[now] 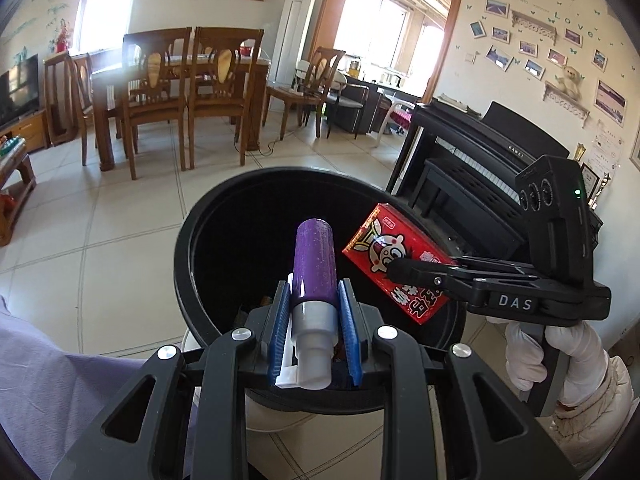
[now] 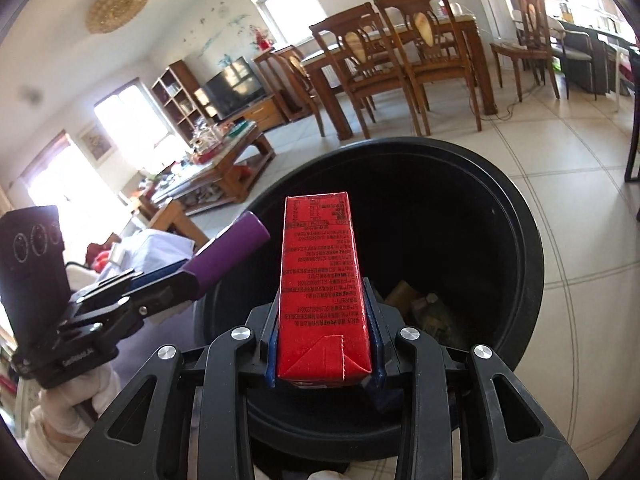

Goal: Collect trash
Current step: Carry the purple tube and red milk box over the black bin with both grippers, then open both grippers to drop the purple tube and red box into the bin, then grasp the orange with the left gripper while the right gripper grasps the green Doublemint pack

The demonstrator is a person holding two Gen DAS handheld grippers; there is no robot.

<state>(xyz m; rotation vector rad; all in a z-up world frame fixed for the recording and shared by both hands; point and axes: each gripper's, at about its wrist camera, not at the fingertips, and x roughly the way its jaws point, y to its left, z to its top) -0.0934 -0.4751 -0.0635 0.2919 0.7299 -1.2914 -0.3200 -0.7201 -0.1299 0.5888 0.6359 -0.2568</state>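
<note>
My left gripper (image 1: 314,300) is shut on a purple tube with a grey and white cap (image 1: 314,264), its blue pads pressed on both sides. The tube hangs over the mouth of a round black trash bin (image 1: 188,240). My right gripper (image 2: 326,316) is shut on a red drink carton (image 2: 320,272), held lengthwise above the same bin (image 2: 524,240). In the left wrist view the carton (image 1: 384,252) shows a cartoon face and the right gripper (image 1: 394,270) reaches in from the right, held by a white-gloved hand (image 1: 560,352). The right wrist view shows the left gripper (image 2: 188,276) with the purple tube (image 2: 236,248) at the left.
Some trash (image 2: 424,308) lies at the bottom of the bin. A black piano (image 1: 480,168) stands just right of the bin. A wooden dining table with chairs (image 1: 176,92) is further back on the tiled floor. A cluttered coffee table (image 2: 216,168) stands to the left.
</note>
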